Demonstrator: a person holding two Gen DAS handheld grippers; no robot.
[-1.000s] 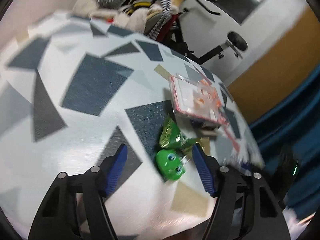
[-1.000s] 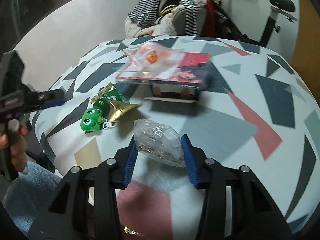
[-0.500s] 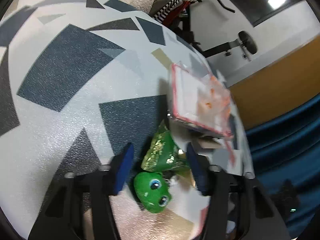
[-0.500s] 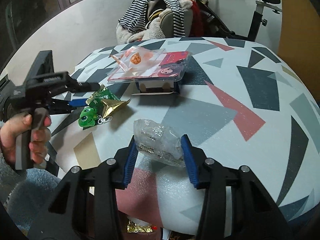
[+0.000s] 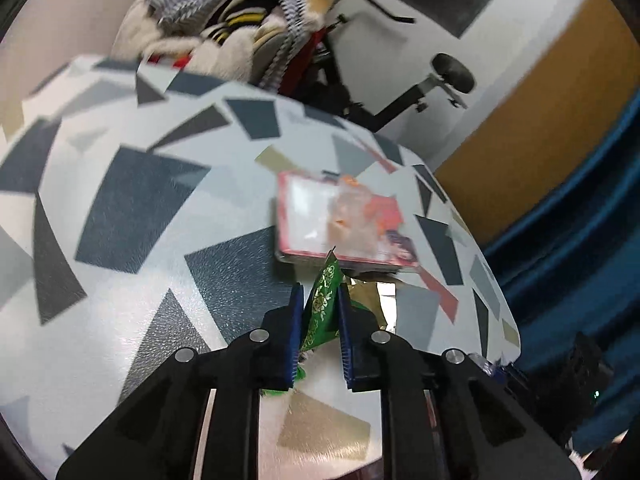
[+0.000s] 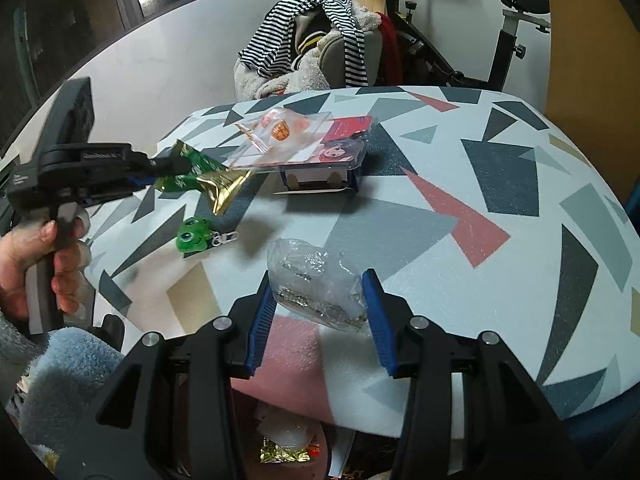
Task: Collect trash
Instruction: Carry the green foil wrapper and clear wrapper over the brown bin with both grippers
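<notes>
Left tongs clamped on green wrapper, lifted off desk; right tongs gripping clear bag; blister pack ahead still uncollected.

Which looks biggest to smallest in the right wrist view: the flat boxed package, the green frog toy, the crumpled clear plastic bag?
1. Flat boxed package, largest, though it lies farthest back.
2. Crumpled clear plastic bag; its nearness to the camera, between the right gripper fingers, enlarges it.
3. Green frog toy, clearly smallest.
</notes>
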